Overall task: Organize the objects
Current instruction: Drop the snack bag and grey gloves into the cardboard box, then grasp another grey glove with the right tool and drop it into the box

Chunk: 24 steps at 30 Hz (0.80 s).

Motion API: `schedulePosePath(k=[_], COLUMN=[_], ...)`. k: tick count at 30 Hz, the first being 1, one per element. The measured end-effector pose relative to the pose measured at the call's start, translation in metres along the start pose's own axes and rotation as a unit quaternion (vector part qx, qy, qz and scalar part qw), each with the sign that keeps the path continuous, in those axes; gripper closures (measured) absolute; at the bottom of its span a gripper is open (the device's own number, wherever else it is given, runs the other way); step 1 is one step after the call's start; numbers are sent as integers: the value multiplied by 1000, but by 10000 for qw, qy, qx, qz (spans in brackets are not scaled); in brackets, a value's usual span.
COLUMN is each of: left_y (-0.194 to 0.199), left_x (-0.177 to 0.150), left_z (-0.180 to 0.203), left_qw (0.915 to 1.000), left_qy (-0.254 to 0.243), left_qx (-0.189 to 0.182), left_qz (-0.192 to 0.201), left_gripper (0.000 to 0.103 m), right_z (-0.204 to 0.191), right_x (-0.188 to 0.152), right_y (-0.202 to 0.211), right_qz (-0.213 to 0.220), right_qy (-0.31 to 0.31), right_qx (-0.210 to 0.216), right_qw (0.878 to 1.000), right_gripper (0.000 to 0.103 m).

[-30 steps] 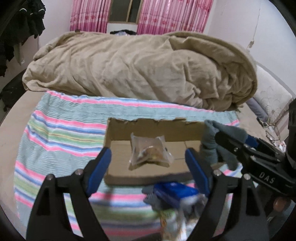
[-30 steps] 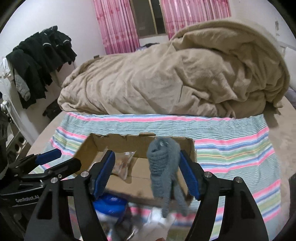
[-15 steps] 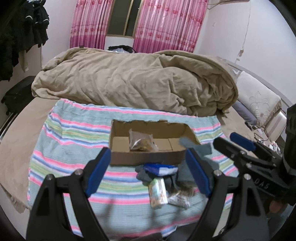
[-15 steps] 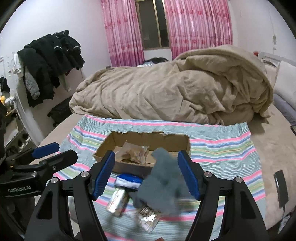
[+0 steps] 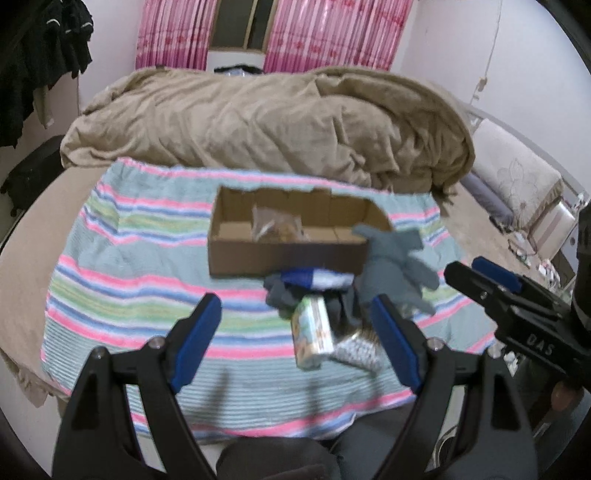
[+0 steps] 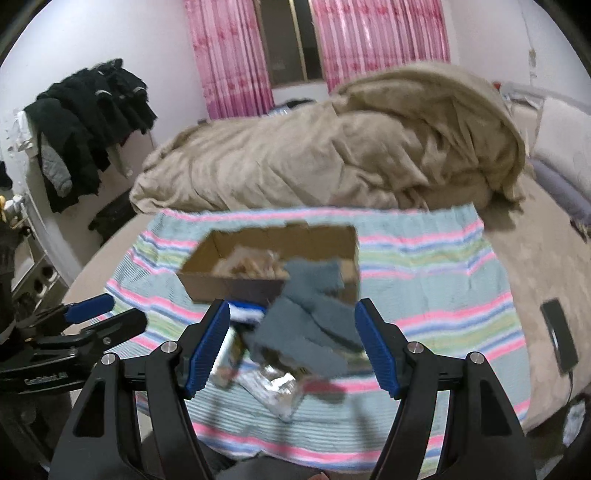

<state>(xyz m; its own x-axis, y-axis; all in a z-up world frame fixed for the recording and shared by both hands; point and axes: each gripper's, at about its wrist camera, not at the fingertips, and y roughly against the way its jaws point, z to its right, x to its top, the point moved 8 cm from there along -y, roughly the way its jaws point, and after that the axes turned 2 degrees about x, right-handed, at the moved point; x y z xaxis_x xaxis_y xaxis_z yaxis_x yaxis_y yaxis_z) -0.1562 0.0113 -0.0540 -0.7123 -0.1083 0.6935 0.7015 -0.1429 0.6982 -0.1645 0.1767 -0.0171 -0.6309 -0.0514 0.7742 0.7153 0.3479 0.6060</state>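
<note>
So: grey knit cloth [image 6: 310,317] at 4 o'clock of cardboard box [image 5: 258,254], over loose pile. Looks light, limp, grippy; I'd pinch thick middle fold. My left tongs [image 5: 295,306] spread, empty. My right tongs [image 6: 291,306] spread around cloth, not pinching.

Pink, green and blue striped sheet [image 5: 122,288] beneath a brown cardboard box [image 5: 266,254], grey sock [image 6: 310,321], beige blanket [image 5: 258,122], pink curtains [image 5: 332,33].

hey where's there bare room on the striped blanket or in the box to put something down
Free: the striped blanket left of the cardboard box, the near strip before the pile, and the box's left end beside the snack bag. Crowded: right in front of the box, where packets and the grey cloth bunch together.
</note>
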Motion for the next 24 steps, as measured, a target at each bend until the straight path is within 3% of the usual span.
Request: schedulePosePath(k=[7,20,21,23,24], left_y=[-34,-77,-79,-83,-84], left_x=[-26,-37,-38,-38,-38], left_z=[6,2,1,1,1], left_qw=[9992,9972,9971,9970,9970], left_qy=[-140,-153,-149,-149,-146], left_qx=[-3,65,58,52,43], left_qz=[-385,-732,-743,-760,-765], left_gripper=[19,19,19,19,19], right_z=[13,4,4,2,1], right_x=[-29,-28,-29,-31,-31], right_y=[-27,-88,-91,-96,-97], right_qz=[-360,-620,-641,-687,-691], right_qy=[-121,-45,-43,3,36], right_qx=[13,78,98,137,126], right_qw=[9993,9980,9979,9975,9975], right_gripper=[30,30,31,55,55])
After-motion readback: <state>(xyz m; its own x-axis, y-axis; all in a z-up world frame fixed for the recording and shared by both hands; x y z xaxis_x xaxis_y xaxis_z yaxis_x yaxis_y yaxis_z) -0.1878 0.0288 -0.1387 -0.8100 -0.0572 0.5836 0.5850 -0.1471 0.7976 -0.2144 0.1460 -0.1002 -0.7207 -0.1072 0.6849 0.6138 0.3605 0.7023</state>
